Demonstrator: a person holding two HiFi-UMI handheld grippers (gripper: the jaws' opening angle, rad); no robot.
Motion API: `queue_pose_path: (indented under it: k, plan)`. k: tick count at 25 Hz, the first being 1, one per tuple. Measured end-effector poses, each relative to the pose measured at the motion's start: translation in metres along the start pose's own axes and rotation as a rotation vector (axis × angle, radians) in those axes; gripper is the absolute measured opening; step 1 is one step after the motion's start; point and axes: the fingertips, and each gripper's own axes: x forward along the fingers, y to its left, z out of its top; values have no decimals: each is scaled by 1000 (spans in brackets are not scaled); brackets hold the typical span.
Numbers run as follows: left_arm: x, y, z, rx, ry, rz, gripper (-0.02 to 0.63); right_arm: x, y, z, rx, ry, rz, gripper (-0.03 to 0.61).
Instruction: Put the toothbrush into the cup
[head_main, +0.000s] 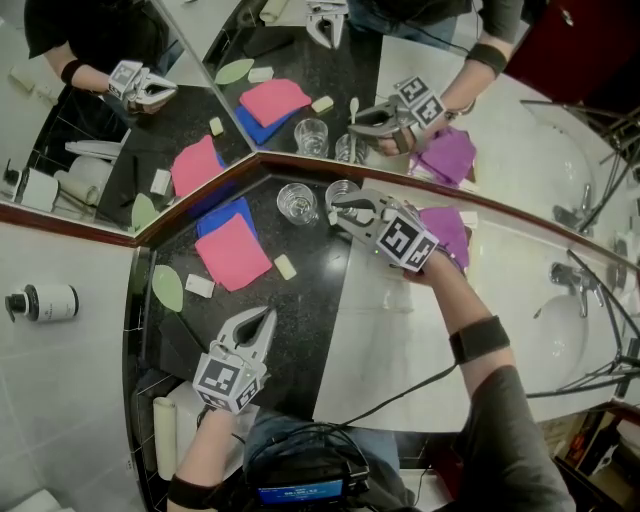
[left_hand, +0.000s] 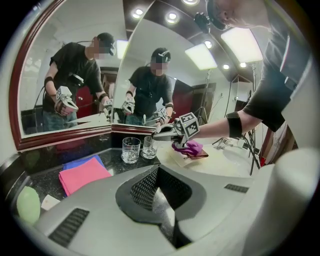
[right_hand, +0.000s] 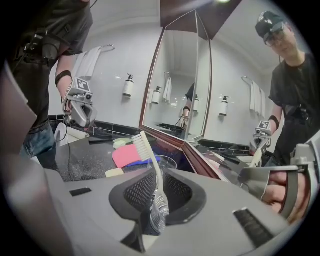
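The left gripper (head_main: 264, 320), jaws shut and empty, hangs over the dark counter (head_main: 310, 300) near its front edge. Farther in lies a pink cloth (head_main: 232, 250). Beyond it, the right gripper (head_main: 341, 207) clamps the toothbrush (right_hand: 152, 167) by its clear handle, bristles up, at a cup (head_main: 341, 188) beside the mirror (head_main: 150, 120).

There are two clear glass cups (head_main: 297, 202) and one white plastic toothbrush (right_hand: 145, 149). I count one pink cloth (head_main: 232, 250), one blue cloth (head_main: 222, 215) and one purple cloth (head_main: 450, 228).

Bright, even indoor light from ceiling panels (left_hand: 242, 44); both gripper views curve strongly, with black corners.
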Motion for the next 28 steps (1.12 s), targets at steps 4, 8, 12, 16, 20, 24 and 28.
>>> queue_pose_path:
  k: [4, 8, 12, 16, 20, 24, 28]
  plan:
    - [1, 2, -3, -4, 7, 2, 1, -1, -11, 9, 24, -32, -22, 47]
    - [2, 3, -3, -5, 14, 4, 1, 1, -10, 11, 17, -33, -20, 46]
    - [2, 6, -4, -7, 7, 7, 1, 0, -15, 12, 27, -37, -32, 44]
    - [4, 8, -5, -10, 2, 7, 1, -1, -22, 15, 76, -66, -45, 46]
    - [6, 8, -3, -12, 3, 6, 1, -3, -30, 21, 133, -102, -57, 46]
    - [6, 9, 1, -14, 9, 3, 1, -6, -42, 22, 174, -124, -90, 46]
    - [6, 10, 4, -14, 5, 1, 1, -14, -46, 39, 203, -143, -107, 46]
